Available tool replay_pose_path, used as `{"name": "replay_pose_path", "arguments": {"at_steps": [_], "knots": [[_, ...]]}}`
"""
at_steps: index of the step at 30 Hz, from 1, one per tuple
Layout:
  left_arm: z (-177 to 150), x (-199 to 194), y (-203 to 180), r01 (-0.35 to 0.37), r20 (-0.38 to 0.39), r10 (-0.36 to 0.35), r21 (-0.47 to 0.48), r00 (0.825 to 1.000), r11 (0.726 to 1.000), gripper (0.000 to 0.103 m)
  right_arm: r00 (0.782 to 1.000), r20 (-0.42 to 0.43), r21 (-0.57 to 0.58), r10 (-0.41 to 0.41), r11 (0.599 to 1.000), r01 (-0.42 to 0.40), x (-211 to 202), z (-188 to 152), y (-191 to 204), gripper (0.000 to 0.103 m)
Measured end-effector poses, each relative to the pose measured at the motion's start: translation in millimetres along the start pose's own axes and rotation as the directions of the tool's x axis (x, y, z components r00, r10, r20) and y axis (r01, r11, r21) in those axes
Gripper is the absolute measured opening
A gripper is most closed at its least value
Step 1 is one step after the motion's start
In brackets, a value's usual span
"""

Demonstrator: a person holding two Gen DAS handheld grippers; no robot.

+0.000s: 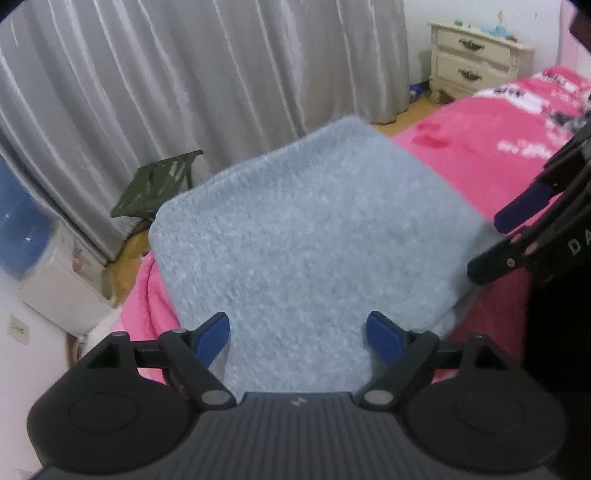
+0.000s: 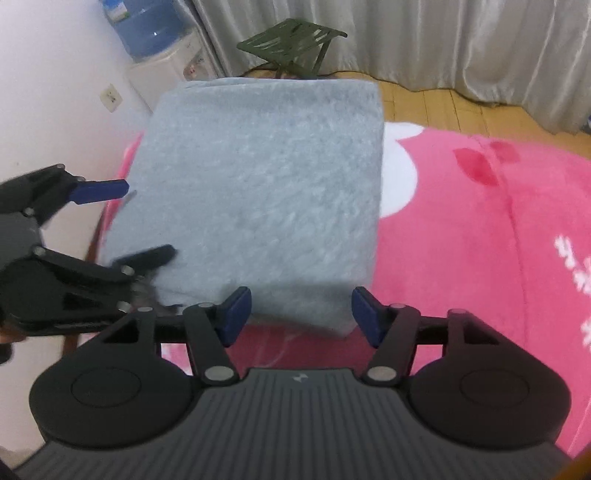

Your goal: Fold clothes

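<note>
A folded grey fleece garment [image 1: 314, 236] lies as a thick, roughly square bundle on a pink bedspread [image 1: 472, 155], at the corner of the bed nearest the curtain [image 1: 184, 74] and the white wall. In the right wrist view the same bundle [image 2: 258, 184] fills the middle of the frame, its far edge towards the wooden floor [image 2: 443, 107] and its near edge just ahead of the gripper fingers.

The left gripper [image 1: 297, 334] hovers over the near edge of the bundle with its blue-padded jaws wide apart and nothing between them; whether the pads touch the fleece cannot be told. The right gripper [image 2: 301, 314] sits at the near right corner of the bundle, its jaws likewise spread and gripping nothing.

Each gripper shows in the other's camera: the right one at the right side of the left view [image 1: 517, 229], beside the bundle's right edge, and the left one at the left side of the right view [image 2: 122, 225], at the bundle's left edge, both with fingers parted.

Beyond the bed stand a dark green folding stool [image 2: 295, 44], a water dispenser [image 2: 162, 70] carrying a blue bottle [image 2: 140, 29], and, far right in the left view, a cream nightstand [image 1: 476, 62].
</note>
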State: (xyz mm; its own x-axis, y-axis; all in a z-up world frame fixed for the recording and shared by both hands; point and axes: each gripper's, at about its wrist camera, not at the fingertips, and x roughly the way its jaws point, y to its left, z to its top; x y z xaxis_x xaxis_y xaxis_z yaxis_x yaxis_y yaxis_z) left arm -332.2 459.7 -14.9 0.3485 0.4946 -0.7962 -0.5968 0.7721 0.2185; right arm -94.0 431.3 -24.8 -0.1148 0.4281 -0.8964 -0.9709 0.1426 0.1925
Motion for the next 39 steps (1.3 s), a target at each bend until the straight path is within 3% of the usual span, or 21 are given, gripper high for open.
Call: {"name": "replay_pose_path", "arguments": {"at_steps": [2, 3, 5, 7, 9, 12, 14, 16, 18, 22, 26, 31, 39], "knots": [[5.6, 6.6, 0.2, -0.019, -0.037, 0.016, -0.090, 0.999, 0.996, 0.082, 0.999, -0.026, 0.015, -0.045, 0.999, 0.045, 21.7, -0.9, 5.8, 0.059], [10.4, 1.4, 2.1, -0.017, -0.045, 0.011, -0.135, 0.999, 0.991, 0.078, 0.997, -0.020, 0.035, -0.072, 0.997, 0.073, 23.1, -6.1, 5.1, 0.054], [10.4, -21.9, 8.4, 0.002, -0.010, -0.004, -0.181, 1.000, 0.984, 0.081, 0.994, 0.089, 0.089, -0.058, 0.995, 0.050, -5.0, -22.4, 2.3, 0.053], [9.6, -47.1, 13.0, -0.018, 0.032, 0.025, -0.186, 0.999, 0.982, 0.088, 0.974, 0.222, 0.143, -0.037, 0.990, 0.005, -47.1, -44.8, -2.9, 0.053], [12.4, -71.5, 13.4, -0.051, 0.066, 0.065, -0.188, 0.996, 0.981, 0.094, 0.948, 0.310, 0.201, -0.070, 0.980, 0.006, -86.1, -68.0, -6.4, 0.054], [21.3, -110.6, 10.1, -0.092, 0.136, 0.129, -0.252, 0.982, 0.963, 0.102, 0.916, 0.391, 0.225, -0.093, 0.974, 0.003, -127.6, -94.3, 0.9, 0.057], [26.1, -134.8, 5.8, -0.122, 0.182, 0.184, -0.307, 0.966, 0.944, 0.103, 0.899, 0.424, 0.218, -0.112, 0.976, 0.018, -141.9, -110.4, 14.0, 0.065], [31.2, -153.6, 2.0, -0.114, 0.201, 0.191, -0.340, 0.961, 0.933, 0.103, 0.891, 0.435, 0.203, -0.129, 0.978, 0.043, -143.9, -120.8, 27.9, 0.072], [35.6, -165.4, -1.5, -0.087, 0.186, 0.163, -0.358, 0.969, 0.930, 0.103, 0.890, 0.432, 0.199, -0.147, 0.978, 0.065, -138.1, -126.7, 41.6, 0.076], [34.8, -168.3, -12.4, -0.096, 0.118, 0.141, -0.328, 0.983, 0.940, 0.103, 0.898, 0.407, 0.201, -0.170, 0.975, 0.093, -127.7, -132.9, 65.6, 0.085], [33.9, -170.6, -22.1, -0.096, 0.067, 0.122, -0.304, 0.990, 0.948, 0.103, 0.887, 0.416, 0.141, -0.199, 0.978, 0.153, -134.3, -141.1, 86.2, 0.090], [32.6, -171.8, -31.9, -0.100, 0.067, 0.124, -0.289, 0.990, 0.952, 0.103, 0.892, 0.399, 0.171, -0.211, 0.973, 0.154, -127.5, -133.9, 83.4, 0.099], [34.4, -153.2, -31.2, -0.148, 0.033, 0.168, -0.333, 0.985, 0.931, 0.103, 0.904, 0.351, 0.227, -0.245, 0.959, 0.172, -120.3, -118.0, 82.6, 0.101]]}}
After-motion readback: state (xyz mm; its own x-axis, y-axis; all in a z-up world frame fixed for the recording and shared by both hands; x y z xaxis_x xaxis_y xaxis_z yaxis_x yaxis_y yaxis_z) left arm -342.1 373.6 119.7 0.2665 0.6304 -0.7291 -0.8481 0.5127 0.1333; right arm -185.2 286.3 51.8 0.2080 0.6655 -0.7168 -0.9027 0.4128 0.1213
